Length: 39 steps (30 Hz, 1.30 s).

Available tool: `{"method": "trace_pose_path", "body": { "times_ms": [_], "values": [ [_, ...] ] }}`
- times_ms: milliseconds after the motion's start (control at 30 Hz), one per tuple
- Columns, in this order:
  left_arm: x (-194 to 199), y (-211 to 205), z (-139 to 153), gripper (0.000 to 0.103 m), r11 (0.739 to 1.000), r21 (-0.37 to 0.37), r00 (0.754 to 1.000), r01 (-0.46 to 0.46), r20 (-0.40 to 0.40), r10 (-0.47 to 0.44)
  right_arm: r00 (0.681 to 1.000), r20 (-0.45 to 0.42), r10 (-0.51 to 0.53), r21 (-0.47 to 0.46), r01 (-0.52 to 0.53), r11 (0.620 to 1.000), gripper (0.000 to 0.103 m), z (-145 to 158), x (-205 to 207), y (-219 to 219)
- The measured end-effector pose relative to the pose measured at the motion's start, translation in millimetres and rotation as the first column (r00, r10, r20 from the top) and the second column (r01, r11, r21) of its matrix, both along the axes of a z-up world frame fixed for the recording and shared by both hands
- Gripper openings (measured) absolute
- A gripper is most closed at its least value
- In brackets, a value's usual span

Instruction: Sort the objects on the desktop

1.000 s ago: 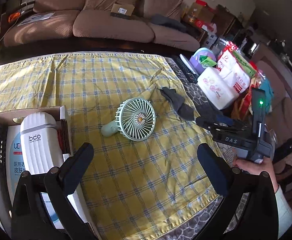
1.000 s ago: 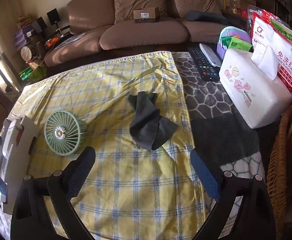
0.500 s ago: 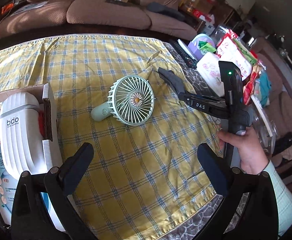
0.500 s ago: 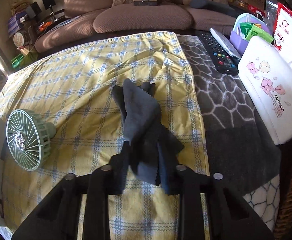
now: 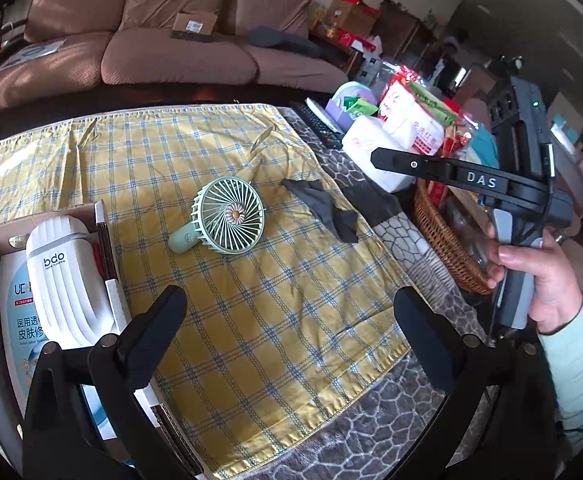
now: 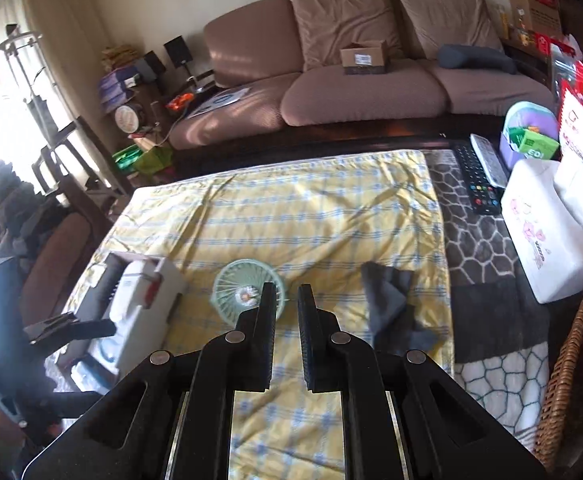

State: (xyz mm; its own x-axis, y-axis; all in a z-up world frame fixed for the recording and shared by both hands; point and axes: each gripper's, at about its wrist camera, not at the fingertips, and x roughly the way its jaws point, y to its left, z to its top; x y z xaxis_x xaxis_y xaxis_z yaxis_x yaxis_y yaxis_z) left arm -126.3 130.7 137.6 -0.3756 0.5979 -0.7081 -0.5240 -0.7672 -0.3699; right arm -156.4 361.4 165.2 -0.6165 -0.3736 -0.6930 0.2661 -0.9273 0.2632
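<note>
- Here the right gripper (image 6: 284, 294) is nearly closed, a thin slit left between its fingers, its jaws having just been closing; nothing sits between them.
- The dark grey cloth (image 6: 391, 304) lies crumpled on the yellow checked tablecloth (image 6: 311, 220), free of that gripper, a little to the right of its fingertips and below them.
- In the left wrist view the right gripper (image 5: 379, 158) hangs in the air above the table's right edge, held by a hand (image 5: 539, 276) in a pale sleeve; the cloth (image 5: 323, 208) rests on the table left of and lower than its tip.
- The left gripper (image 5: 291, 332) stands wide open and empty, low over the near part of the tablecloth.
- The green handheld fan (image 5: 223, 216) lies flat between the cloth and an open cardboard box (image 5: 101, 232) holding a white ribbed device (image 5: 63, 280); it is ahead of the left gripper, well apart.
- A white tissue pack (image 6: 551, 256) and a black remote control (image 6: 475, 184) lie on the patterned mat to the right.
</note>
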Motion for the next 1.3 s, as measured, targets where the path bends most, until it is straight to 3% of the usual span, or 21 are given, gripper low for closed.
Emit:
{"method": "trace_pose_path", "body": {
  "times_ms": [67, 133, 167, 200, 333, 433, 600, 700, 733, 767, 833, 1000, 1167, 1233, 1300],
  "values": [
    [7, -5, 5, 0.103, 1.0, -0.004, 1.0, -0.008, 0.001, 0.008, 1.0, -0.015, 0.012, 0.051, -0.011, 0.999, 0.011, 14, 10, -15],
    [13, -9, 9, 0.103, 1.0, -0.006, 1.0, -0.011, 0.0, 0.011, 1.0, 0.004, -0.028, 0.125, 0.027, 0.992, 0.046, 10, 7, -19],
    [16, -10, 10, 0.103, 1.0, -0.014, 1.0, -0.02, -0.005, 0.02, 0.998, 0.038, -0.059, 0.139, 0.053, 0.989, 0.073, 2, 1, -17],
    [18, -11, 10, 0.103, 0.999, -0.026, 0.999, -0.031, -0.009, 0.03, 0.995, 0.059, -0.084, 0.134, 0.076, 0.988, 0.075, -9, -2, -11],
    [13, -5, 2, 0.103, 0.996, -0.06, 0.998, -0.063, -0.008, 0.062, 0.977, 0.117, -0.18, 0.201, 0.155, 0.967, 0.068, -63, -20, 6],
    [2, 8, -11, 0.103, 0.991, -0.098, 0.996, -0.091, -0.012, 0.09, 0.962, 0.151, -0.226, 0.198, 0.194, 0.961, 0.056, -97, -31, 20],
    [-12, 22, -33, 0.103, 0.991, -0.093, 0.995, -0.099, 0.017, 0.101, 0.957, 0.149, -0.25, 0.256, 0.207, 0.944, 0.054, -130, -51, 22],
    [-15, 27, -45, 0.103, 0.992, -0.085, 0.994, -0.091, 0.049, 0.095, 0.958, 0.153, -0.243, 0.303, 0.189, 0.934, 0.044, -146, -60, 20],
    [-15, 29, -48, 0.103, 0.993, -0.087, 0.994, -0.085, 0.057, 0.09, 0.962, 0.124, -0.244, 0.296, 0.199, 0.934, 0.036, -144, -59, 21],
    [-15, 31, -50, 0.103, 0.993, -0.09, 0.995, -0.08, 0.06, 0.086, 0.96, 0.122, -0.253, 0.297, 0.208, 0.932, 0.017, -144, -60, 24],
    [-14, 33, -52, 0.103, 0.993, -0.094, 0.995, -0.07, 0.06, 0.076, 0.957, 0.129, -0.259, 0.251, 0.221, 0.942, 0.011, -141, -60, 34],
    [-7, 34, -42, 0.103, 0.998, -0.059, 0.999, -0.039, 0.033, 0.041, 0.973, 0.084, -0.213, 0.108, 0.204, 0.973, 0.009, -96, -37, 44],
    [8, 40, -17, 0.103, 0.999, -0.041, 0.999, 0.015, -0.051, -0.017, 0.997, 0.031, -0.07, -0.042, 0.071, 0.997, 0.009, -28, 3, 23],
    [14, 40, -8, 0.103, 1.0, -0.017, 0.998, 0.023, -0.052, -0.024, 1.0, -0.001, -0.02, -0.009, 0.02, 1.0, 0.009, -6, 18, 5],
    [18, 39, -3, 0.103, 1.0, -0.01, 0.999, 0.012, -0.034, -0.012, 0.999, -0.012, -0.032, 0.071, 0.033, 0.997, 0.013, 2, 23, -5]
  ]
}}
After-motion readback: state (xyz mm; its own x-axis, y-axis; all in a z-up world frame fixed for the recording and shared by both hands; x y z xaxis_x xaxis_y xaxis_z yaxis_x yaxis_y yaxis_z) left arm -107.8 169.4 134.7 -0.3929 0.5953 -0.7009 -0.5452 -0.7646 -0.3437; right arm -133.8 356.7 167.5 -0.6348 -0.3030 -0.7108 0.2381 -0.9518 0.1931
